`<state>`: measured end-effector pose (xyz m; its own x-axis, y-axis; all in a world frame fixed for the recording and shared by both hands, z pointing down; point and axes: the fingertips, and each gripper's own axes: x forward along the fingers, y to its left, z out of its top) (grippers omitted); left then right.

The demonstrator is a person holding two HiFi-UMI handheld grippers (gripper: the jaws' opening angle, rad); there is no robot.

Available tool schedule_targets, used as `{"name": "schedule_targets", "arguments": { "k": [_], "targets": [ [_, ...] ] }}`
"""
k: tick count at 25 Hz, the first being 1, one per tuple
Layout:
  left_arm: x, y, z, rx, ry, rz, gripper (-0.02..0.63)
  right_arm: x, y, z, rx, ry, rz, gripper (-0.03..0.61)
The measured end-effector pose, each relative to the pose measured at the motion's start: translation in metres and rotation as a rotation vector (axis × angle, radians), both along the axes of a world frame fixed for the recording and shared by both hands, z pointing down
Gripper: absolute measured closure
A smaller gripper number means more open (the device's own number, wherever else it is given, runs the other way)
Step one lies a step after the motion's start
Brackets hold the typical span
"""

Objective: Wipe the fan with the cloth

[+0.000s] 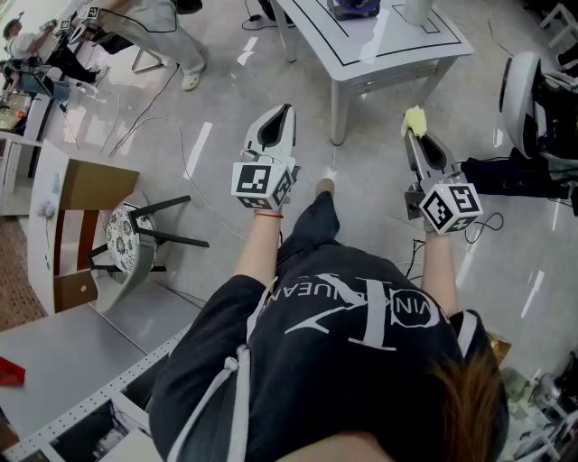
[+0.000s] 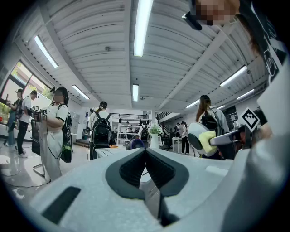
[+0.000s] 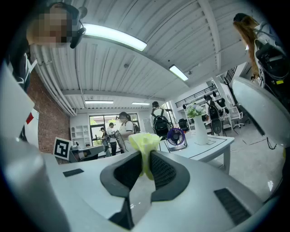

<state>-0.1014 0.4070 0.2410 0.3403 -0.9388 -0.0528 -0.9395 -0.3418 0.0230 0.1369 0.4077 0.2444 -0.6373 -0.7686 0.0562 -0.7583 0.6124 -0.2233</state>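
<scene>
**Cloth clamped in right gripper, fan on the far table, untouched**

- Person stands on a pale tiled floor, both grippers held out level towards a white table (image 1: 397,45) just beyond them.
- Left gripper (image 1: 284,110): its own view shows the dark pads (image 2: 156,168) meeting tip to tip, jaws fully together with nothing between them. It hangs over open floor, left of the table's near leg.
- Right gripper (image 1: 413,131): jaws narrowed on a yellow cloth (image 3: 145,144). The fabric is pinched between the pads and bunches up above the tips. From the head view the cloth (image 1: 414,120) shows as a small yellow tuft at the gripper's far end, beside the table's near right edge.
- Fan (image 3: 176,136): small, purple, upright on the tabletop, left of a white vase (image 3: 199,129) holding flowers. It is well apart from the cloth, with no contact. In the head view only its lower part (image 1: 354,7) shows, at the top edge.
- Left side: a wooden-backed chair (image 1: 86,226). Several people stand further off in the room.
</scene>
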Motion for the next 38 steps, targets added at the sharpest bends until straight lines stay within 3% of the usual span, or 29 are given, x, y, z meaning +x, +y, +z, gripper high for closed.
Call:
{"name": "schedule_targets", "arguments": {
  "k": [13,22,30,38],
  "targets": [
    [-0.027,-0.112,0.022,-0.048,0.026,0.022,0.606,-0.037,-0.108,0.027,-0.081,0.031,-0.008,0.526],
    [-0.038,-0.205,0.032,-0.072,0.039,0.086,0.606,-0.049,-0.187,0.033,-0.117,0.051,0.050,0.526],
    [-0.019,-0.268,0.063,-0.138,0.054,0.166,0.606,-0.056,-0.241,0.058,-0.156,0.077,0.076,0.524],
    [0.003,-0.313,0.095,-0.213,0.074,0.150,0.587,-0.060,-0.300,0.076,-0.168,0.117,-0.020,0.523]
  ]
}}
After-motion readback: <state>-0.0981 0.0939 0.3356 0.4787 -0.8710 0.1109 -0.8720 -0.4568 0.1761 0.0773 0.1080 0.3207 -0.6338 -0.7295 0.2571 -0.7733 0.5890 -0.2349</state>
